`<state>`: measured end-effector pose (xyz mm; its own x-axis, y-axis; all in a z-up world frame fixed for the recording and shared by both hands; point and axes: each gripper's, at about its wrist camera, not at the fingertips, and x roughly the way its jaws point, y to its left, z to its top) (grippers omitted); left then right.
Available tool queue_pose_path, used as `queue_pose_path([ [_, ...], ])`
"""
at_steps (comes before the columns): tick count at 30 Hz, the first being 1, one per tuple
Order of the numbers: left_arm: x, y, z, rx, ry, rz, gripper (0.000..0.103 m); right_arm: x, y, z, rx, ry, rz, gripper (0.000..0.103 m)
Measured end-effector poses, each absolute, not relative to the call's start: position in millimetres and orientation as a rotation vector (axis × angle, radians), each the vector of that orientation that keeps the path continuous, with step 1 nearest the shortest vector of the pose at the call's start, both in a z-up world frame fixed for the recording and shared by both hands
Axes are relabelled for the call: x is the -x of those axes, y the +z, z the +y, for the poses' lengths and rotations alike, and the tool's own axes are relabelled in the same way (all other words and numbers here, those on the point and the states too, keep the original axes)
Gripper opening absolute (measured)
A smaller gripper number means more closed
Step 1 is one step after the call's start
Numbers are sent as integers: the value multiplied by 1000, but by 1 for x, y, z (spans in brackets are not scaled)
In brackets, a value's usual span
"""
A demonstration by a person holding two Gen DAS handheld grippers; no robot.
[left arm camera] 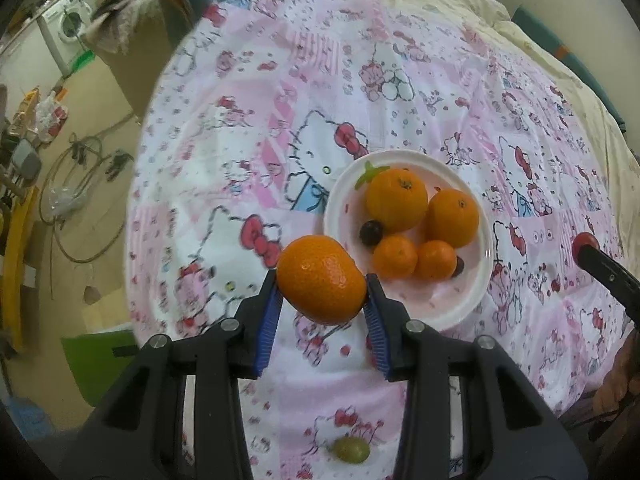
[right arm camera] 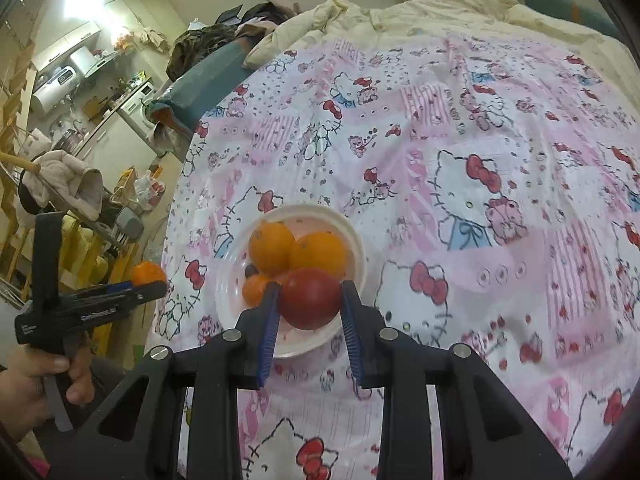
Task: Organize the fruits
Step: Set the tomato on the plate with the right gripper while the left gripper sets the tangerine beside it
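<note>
My left gripper (left arm camera: 322,284) is shut on an orange mandarin (left arm camera: 320,279), held above the bed just left of a white plate (left arm camera: 340,208). On the plate lie two large oranges (left arm camera: 396,200), two small mandarins (left arm camera: 395,257) and two dark grapes (left arm camera: 370,233). A green grape (left arm camera: 351,450) lies on the sheet between the left gripper's arms. My right gripper (right arm camera: 308,294) is shut on a red tomato (right arm camera: 310,298), hanging over the near side of the plate (right arm camera: 356,240). In the right wrist view the left gripper (right arm camera: 150,280) with its mandarin (right arm camera: 147,273) shows at the left, held by a hand (right arm camera: 36,380).
The bed is covered by a pink-and-white cartoon sheet (left arm camera: 280,92) with a cream duvet (right arm camera: 420,12) at the far end. The bed's left edge drops to a floor with hoses (left arm camera: 80,184), a green box (left arm camera: 100,360), a washing machine (left arm camera: 68,24) and clutter.
</note>
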<state>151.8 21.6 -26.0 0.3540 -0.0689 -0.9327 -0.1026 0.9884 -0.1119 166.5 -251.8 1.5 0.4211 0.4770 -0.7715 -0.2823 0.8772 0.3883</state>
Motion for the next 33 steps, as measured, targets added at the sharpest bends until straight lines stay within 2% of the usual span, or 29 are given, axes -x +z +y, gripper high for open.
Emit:
queue_pose_path([
  [15,-211,-82,1,230,-44,1294,36,-213,-80,-212,-115,509,1257,32],
  [29,-216,-95,-7,240,-37,1360,38,-213,-95,-210,-137,518,1285,34],
  [31,-217,-96,-8,240,-45,1369,46,-213,-95,-210,-140,525,1284,34],
  [33,-216,-93,-8,250,-63,1358,62,-212,-92,-211,-129,511,1273,35],
])
